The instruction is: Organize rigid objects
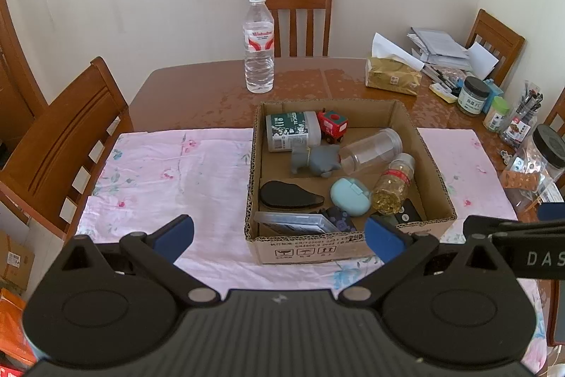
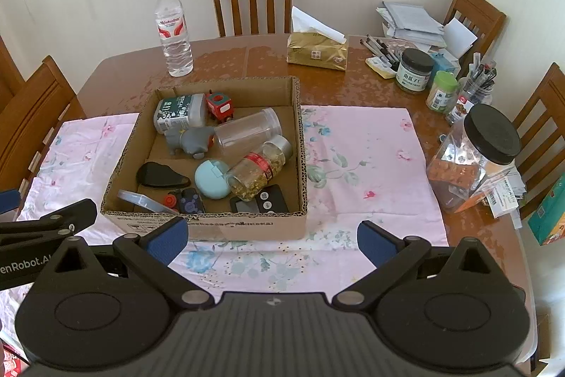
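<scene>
A cardboard box (image 1: 438, 172) (image 2: 302, 143) sits on a pink floral cloth (image 1: 169, 179) (image 2: 360, 161). It holds several items: a green-labelled white container (image 1: 292, 130) (image 2: 180, 112), a red toy truck (image 1: 332, 125) (image 2: 219, 106), a grey elephant toy (image 1: 316, 159) (image 2: 189, 141), a clear jar (image 1: 370, 150) (image 2: 247, 130), a gold-filled bottle (image 1: 392, 183) (image 2: 259, 170), a teal round case (image 1: 349, 196) (image 2: 212, 179) and a black curved piece (image 1: 289, 196) (image 2: 160, 176). My left gripper (image 1: 279, 237) is open and empty before the box. My right gripper (image 2: 272, 241) is open and empty too.
A water bottle (image 1: 259, 45) (image 2: 173, 30) stands behind the box. A gold tissue pack (image 1: 393, 76) (image 2: 317, 52), jars (image 2: 414, 69), pens and papers crowd the right. A large black-lidded jar (image 2: 476, 158) stands near the right edge. Wooden chairs (image 1: 63, 147) surround the table.
</scene>
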`<move>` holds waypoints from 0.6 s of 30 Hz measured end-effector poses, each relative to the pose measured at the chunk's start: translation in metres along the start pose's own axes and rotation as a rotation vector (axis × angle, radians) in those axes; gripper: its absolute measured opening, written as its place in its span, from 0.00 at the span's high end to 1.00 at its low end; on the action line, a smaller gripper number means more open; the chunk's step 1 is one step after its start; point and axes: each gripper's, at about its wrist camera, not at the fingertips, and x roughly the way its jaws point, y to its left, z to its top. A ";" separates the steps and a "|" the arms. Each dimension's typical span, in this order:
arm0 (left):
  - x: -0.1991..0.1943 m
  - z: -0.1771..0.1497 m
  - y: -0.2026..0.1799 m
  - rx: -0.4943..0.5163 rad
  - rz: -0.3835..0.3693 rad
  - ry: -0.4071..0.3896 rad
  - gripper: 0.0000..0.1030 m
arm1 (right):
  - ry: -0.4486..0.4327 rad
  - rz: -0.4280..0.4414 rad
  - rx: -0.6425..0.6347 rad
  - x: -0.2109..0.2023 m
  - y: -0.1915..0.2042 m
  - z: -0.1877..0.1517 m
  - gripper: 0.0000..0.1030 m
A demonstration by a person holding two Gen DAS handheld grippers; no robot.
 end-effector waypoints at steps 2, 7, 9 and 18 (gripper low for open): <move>-0.001 0.000 0.000 -0.002 0.002 0.001 0.01 | 0.000 0.000 0.001 0.000 0.000 0.000 0.00; -0.001 0.000 0.000 -0.003 0.005 0.002 0.01 | -0.003 0.000 -0.001 -0.001 -0.001 0.000 0.00; -0.002 -0.001 0.000 -0.004 0.005 0.003 0.01 | -0.005 0.000 -0.003 -0.001 -0.001 0.000 0.00; -0.002 -0.001 0.001 -0.006 0.002 0.002 0.01 | -0.008 0.008 -0.010 -0.004 0.002 0.000 0.00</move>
